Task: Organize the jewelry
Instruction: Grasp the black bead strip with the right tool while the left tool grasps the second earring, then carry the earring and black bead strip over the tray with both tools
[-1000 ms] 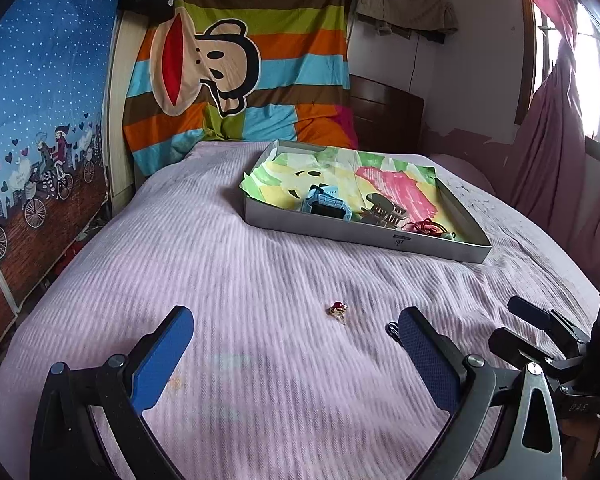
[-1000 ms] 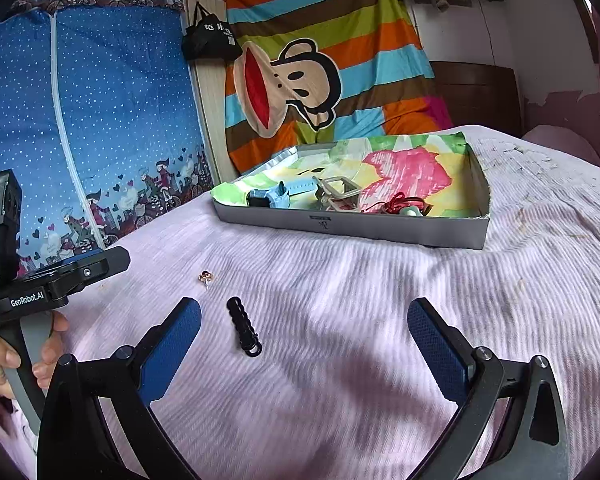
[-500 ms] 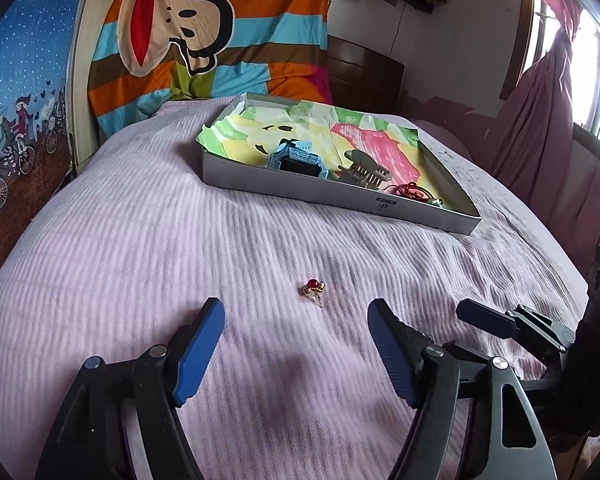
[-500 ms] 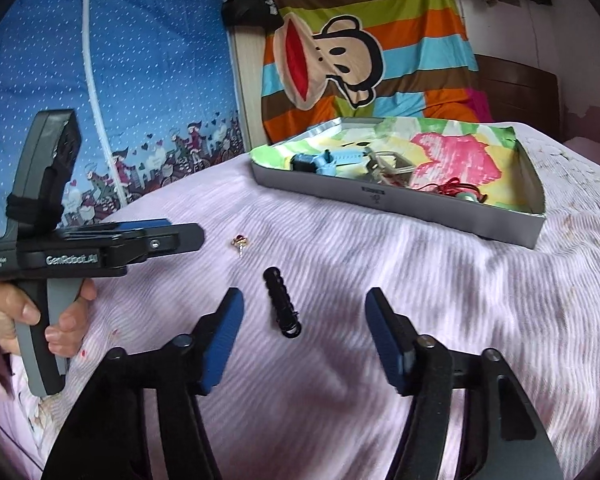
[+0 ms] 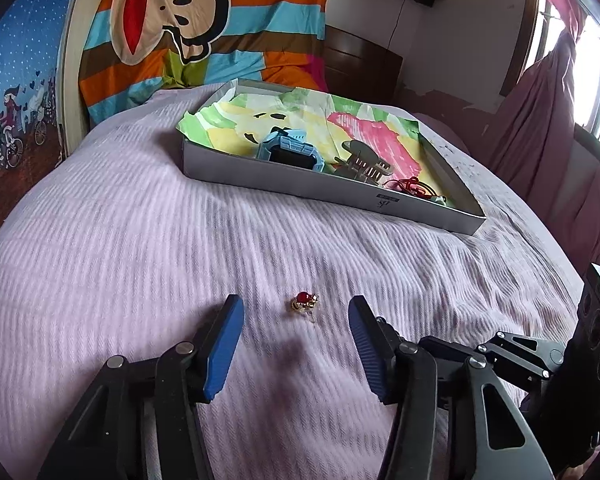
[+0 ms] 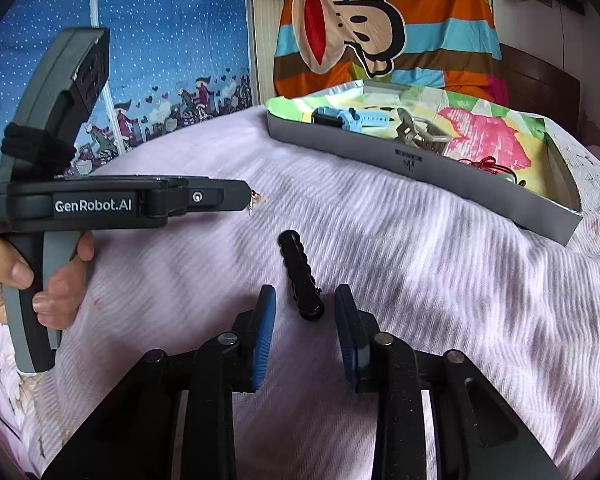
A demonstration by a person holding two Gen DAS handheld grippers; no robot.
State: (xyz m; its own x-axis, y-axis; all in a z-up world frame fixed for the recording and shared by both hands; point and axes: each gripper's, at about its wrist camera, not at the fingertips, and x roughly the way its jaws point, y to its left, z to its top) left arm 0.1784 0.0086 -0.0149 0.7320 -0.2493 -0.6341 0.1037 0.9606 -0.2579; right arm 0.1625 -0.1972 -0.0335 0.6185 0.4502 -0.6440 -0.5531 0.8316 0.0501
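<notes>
A small gold ring with a red stone [image 5: 304, 303] lies on the lilac bedspread. My left gripper [image 5: 296, 312] is open, its blue pads on either side of the ring, not touching it. A black beaded bracelet [image 6: 300, 276] lies stretched out on the bedspread. My right gripper [image 6: 305, 300] is open, partly closed, with the bracelet's near end between its pads. The ring also shows in the right wrist view [image 6: 255, 198] at the left gripper's tip. A grey box [image 5: 324, 190] lined with coloured paper holds a blue watch [image 5: 292, 152], a grey hair clip [image 5: 364, 160] and a red cord [image 5: 412, 186].
The box stands at the far side of the bed [image 5: 100, 240]. A striped monkey blanket [image 5: 196, 32] hangs behind it. A pink curtain [image 5: 548, 112] and window are on the right. A blue printed wall cloth [image 6: 160, 40] is on the left.
Both grippers have moved forward and down and narrowed their jaws. The left now brackets the ring, the right brackets the bracelet's near end.
</notes>
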